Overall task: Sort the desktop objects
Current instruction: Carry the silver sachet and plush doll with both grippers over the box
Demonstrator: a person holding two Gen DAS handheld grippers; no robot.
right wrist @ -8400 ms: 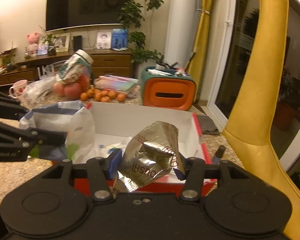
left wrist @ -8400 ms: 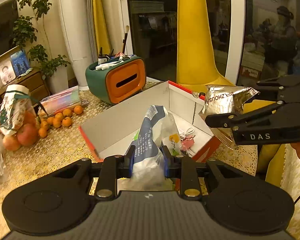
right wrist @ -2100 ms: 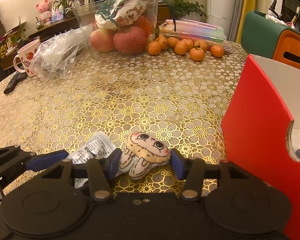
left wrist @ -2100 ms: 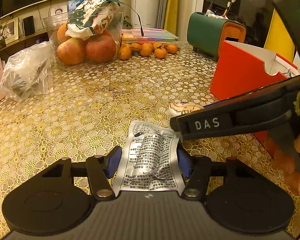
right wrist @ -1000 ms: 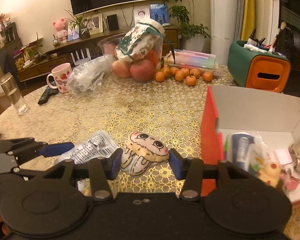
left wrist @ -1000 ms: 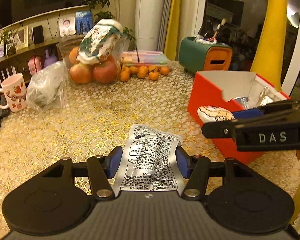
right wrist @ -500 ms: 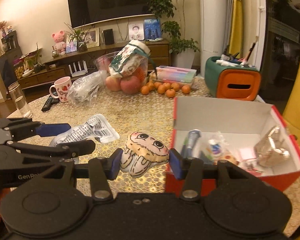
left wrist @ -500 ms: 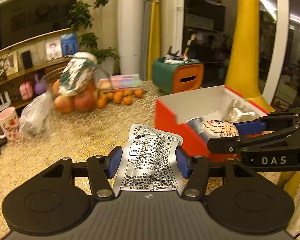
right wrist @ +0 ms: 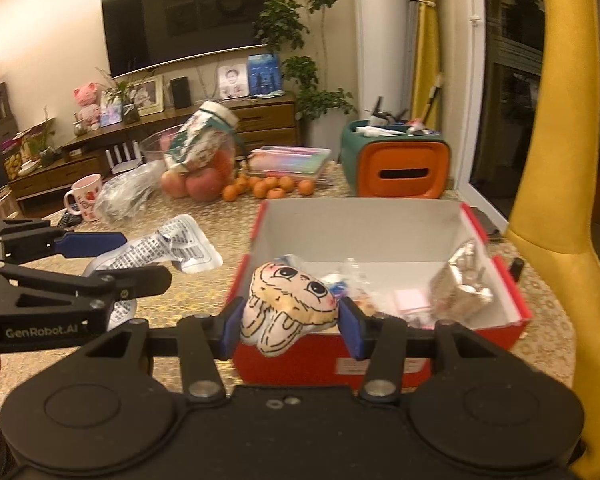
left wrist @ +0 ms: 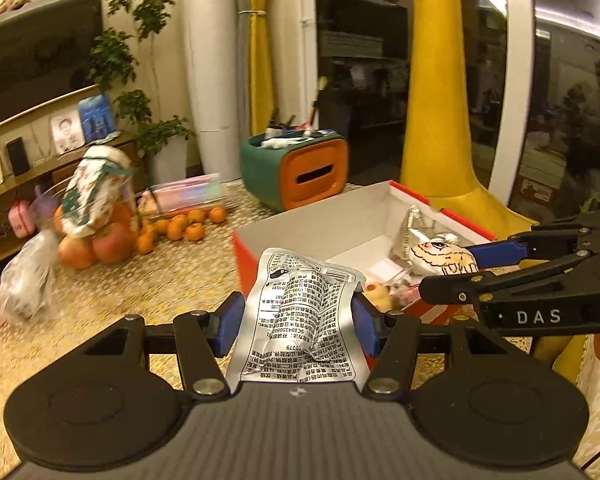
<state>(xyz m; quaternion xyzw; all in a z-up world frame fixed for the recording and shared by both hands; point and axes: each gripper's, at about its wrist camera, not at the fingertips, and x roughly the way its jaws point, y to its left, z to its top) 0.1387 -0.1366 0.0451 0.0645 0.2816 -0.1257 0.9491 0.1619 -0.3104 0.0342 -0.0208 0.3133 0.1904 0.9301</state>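
Observation:
My left gripper (left wrist: pixel 298 322) is shut on a silver printed foil packet (left wrist: pixel 300 320) and holds it in the air just short of the near left corner of the red box (left wrist: pixel 248 256). My right gripper (right wrist: pixel 290 324) is shut on a small cream plush toy with a drawn face (right wrist: pixel 288 310), held over the box's (right wrist: pixel 380 364) front wall. From the left wrist view the toy (left wrist: pixel 444 258) hangs over the box's inside. The box holds a crumpled foil bag (right wrist: pixel 462 284) and several small items. The packet (right wrist: pixel 168 250) also shows left of the box.
A green-and-orange desk organiser (right wrist: pixel 398 164) stands behind the box. Small oranges (right wrist: pixel 268 186), apples under a patterned jar (right wrist: pixel 204 148), a clear plastic bag (right wrist: pixel 128 196) and a mug (right wrist: pixel 86 198) lie at the table's far left. A yellow chair (right wrist: pixel 556 240) stands right.
Both grippers have carried their items right and up from the tabletop toward the box. The plush toy is now over the box; the packet is at its left corner.

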